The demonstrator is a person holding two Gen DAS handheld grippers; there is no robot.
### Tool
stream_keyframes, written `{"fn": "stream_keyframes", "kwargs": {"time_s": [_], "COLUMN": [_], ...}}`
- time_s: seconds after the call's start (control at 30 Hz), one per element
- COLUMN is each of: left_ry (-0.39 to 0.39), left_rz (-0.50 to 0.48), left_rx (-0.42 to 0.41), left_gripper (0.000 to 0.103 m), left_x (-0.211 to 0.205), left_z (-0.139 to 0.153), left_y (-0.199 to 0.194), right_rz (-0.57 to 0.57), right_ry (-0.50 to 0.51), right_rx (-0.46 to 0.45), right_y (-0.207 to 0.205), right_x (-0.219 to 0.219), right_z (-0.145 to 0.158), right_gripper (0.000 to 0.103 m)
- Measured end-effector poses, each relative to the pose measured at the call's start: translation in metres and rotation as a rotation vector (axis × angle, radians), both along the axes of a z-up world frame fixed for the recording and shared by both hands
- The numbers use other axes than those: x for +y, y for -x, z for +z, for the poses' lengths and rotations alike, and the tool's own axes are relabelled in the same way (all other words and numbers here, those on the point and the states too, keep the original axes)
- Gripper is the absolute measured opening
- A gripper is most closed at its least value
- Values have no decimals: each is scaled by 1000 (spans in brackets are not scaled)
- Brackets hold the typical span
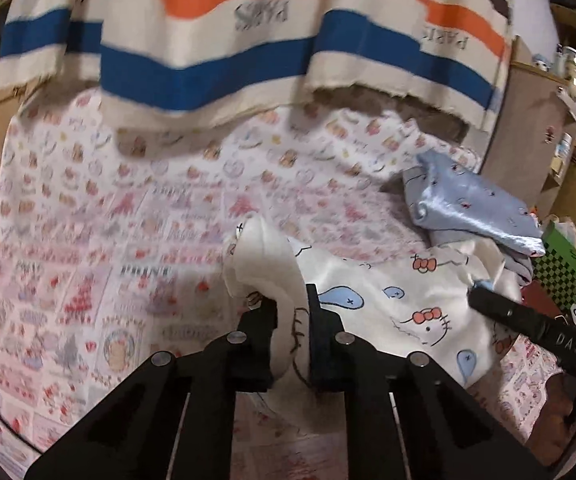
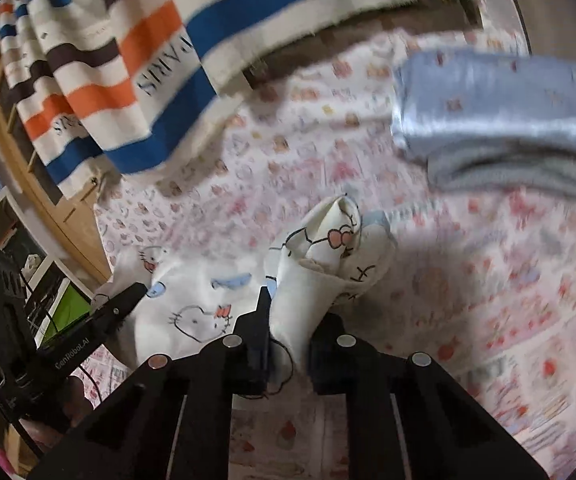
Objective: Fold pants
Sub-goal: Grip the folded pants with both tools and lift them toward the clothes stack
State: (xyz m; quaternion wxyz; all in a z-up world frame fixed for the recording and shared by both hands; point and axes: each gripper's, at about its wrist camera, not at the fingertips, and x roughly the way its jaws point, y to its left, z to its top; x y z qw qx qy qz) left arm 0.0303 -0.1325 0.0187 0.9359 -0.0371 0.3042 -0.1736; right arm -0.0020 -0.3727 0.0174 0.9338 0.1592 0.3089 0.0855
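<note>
Pink-printed sheeting [image 1: 87,240] covers the surface from edge to edge, crowded with small red and pink cartoon motifs. Low over it, the left gripper [image 1: 292,312] has its jaws drawn in close on a bunched fold of the white pants [image 1: 388,292], the cloth rising in a soft peak between and above the black fingers [image 1: 261,320]. From there the pants spread out to the right across the sheeting, showing cat faces with red bows and pale blue drops. At the far right of that spread the right gripper's black arm comes in, its tip against the cloth.

Seen from its own camera, the right gripper [image 2: 288,320] is likewise nearly closed, pinching another gathered fold of the pants [image 2: 191,300], which stands up in a twisted cone just ahead of the fingers [image 2: 261,320]. The left gripper's arm shows at the lower left, touching the far edge of the same garment.

Beyond the pants lies a folded pale blue satin garment [image 1: 476,204] on top of something grey, close to the pants' far side. Behind everything, a cream cloth striped in blue, orange and brown [image 1: 207,40] hangs down over the back of the surface, with wooden shelving [image 2: 15,160] off to the side.
</note>
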Motion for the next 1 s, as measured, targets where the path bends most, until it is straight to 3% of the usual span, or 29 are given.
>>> {"fn": "stream_keyframes", "kwargs": {"time_s": [0.3,0.53,0.6,0.67,0.83,0.93,1.0], "left_ry": [14,123,174,204,157,167,129], "left_rz": [-110,-241,-284,-324,-390,-399,-397], "left_rx": [-212,-265,-237,-220,-300,-268,-232], "left_gripper": [11,11,11,11,11,11,11], "left_x": [-44,-126,-153,-181,-248,-272,-284], "left_z": [63,101,107,111,107,93,79], "left_y": [-5,-69,-93,-113,-130,-144,-151], "right_rz": [-46,-192,-247,-291,-414,-473,-484], "right_ry": [104,141,167,182,189,191,186], "right_rx": [-199,-283,-295,-296,-282,-248,-209], "right_y": [18,3,-4,-11,-35,-53,-60], "right_x": [-30,-105,-131,-154,-210,-238,-249], "right_z": [68,123,135,140,139,128,116], "right_gripper": [15,15,15,15,15,15,15]}}
